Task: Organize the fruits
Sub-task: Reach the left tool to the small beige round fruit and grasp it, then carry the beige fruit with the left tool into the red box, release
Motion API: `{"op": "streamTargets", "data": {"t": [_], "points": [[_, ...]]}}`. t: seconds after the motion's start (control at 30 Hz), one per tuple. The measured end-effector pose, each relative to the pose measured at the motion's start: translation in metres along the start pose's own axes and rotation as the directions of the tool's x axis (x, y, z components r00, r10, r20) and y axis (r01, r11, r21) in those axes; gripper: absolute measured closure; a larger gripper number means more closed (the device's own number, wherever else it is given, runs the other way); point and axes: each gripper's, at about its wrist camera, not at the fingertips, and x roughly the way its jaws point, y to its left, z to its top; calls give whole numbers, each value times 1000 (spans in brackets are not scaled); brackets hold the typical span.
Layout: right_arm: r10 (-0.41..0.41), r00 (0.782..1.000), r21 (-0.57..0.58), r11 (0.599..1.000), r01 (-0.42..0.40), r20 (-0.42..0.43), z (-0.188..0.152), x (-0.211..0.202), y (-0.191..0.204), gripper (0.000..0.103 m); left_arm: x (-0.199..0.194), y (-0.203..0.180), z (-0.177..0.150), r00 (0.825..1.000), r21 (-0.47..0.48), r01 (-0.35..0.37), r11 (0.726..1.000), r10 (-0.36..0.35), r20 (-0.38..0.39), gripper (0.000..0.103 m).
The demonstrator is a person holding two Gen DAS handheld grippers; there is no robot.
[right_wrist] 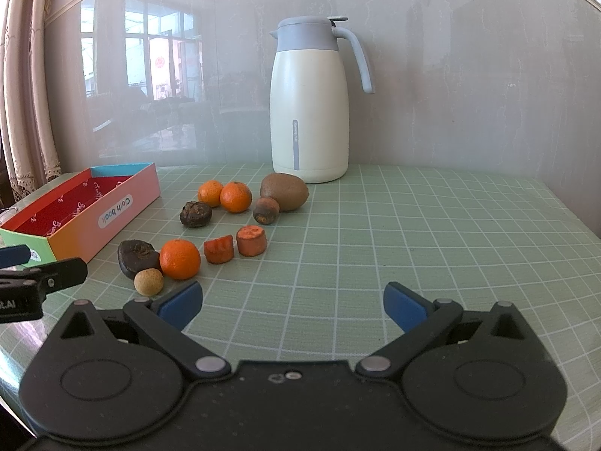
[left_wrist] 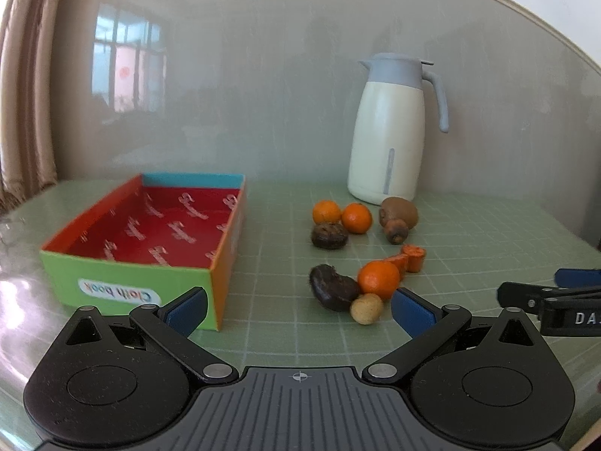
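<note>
A colourful empty "Cloth book" box (left_wrist: pixel 150 233) with a red inside sits at the left of the green grid mat; it also shows in the right wrist view (right_wrist: pixel 79 210). Fruits lie to its right: three tangerines (right_wrist: pixel 179 258), a kiwi (right_wrist: pixel 284 191), dark brown fruits (right_wrist: pixel 137 257), a small tan longan (right_wrist: pixel 148 282) and carrot pieces (right_wrist: pixel 251 240). My left gripper (left_wrist: pixel 298 310) is open and empty, just short of the near tangerine (left_wrist: pixel 378 279) and longan (left_wrist: pixel 366 308). My right gripper (right_wrist: pixel 293 302) is open and empty over bare mat, right of the fruits.
A cream thermos jug (right_wrist: pixel 310 105) with a grey lid stands at the back against the wall; it also shows in the left wrist view (left_wrist: pixel 390 131). A curtain (right_wrist: pixel 22 94) hangs at the left. The mat (right_wrist: pixel 450 244) stretches to the right.
</note>
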Motion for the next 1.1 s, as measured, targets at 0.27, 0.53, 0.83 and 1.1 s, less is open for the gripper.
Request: {"op": "streamTargets", "data": {"t": [0.27, 0.53, 0.83, 1.1], "points": [[-41, 999, 34, 999, 41, 11, 7, 4, -13, 0, 15, -28, -3, 998, 73, 56, 996, -53, -46, 0], [-92, 995, 91, 992, 89, 25, 11, 0, -38, 0, 43, -45, -5, 990, 18, 66, 998, -63, -130, 43], [-137, 990, 125, 983, 135, 11, 14, 6, -66, 0, 67, -54, -5, 986, 1, 45, 999, -44, -161, 76], [-137, 991, 111, 984, 136, 4, 17, 15, -67, 0, 63, -53, -2, 987, 11, 51, 999, -48, -151, 77]]}}
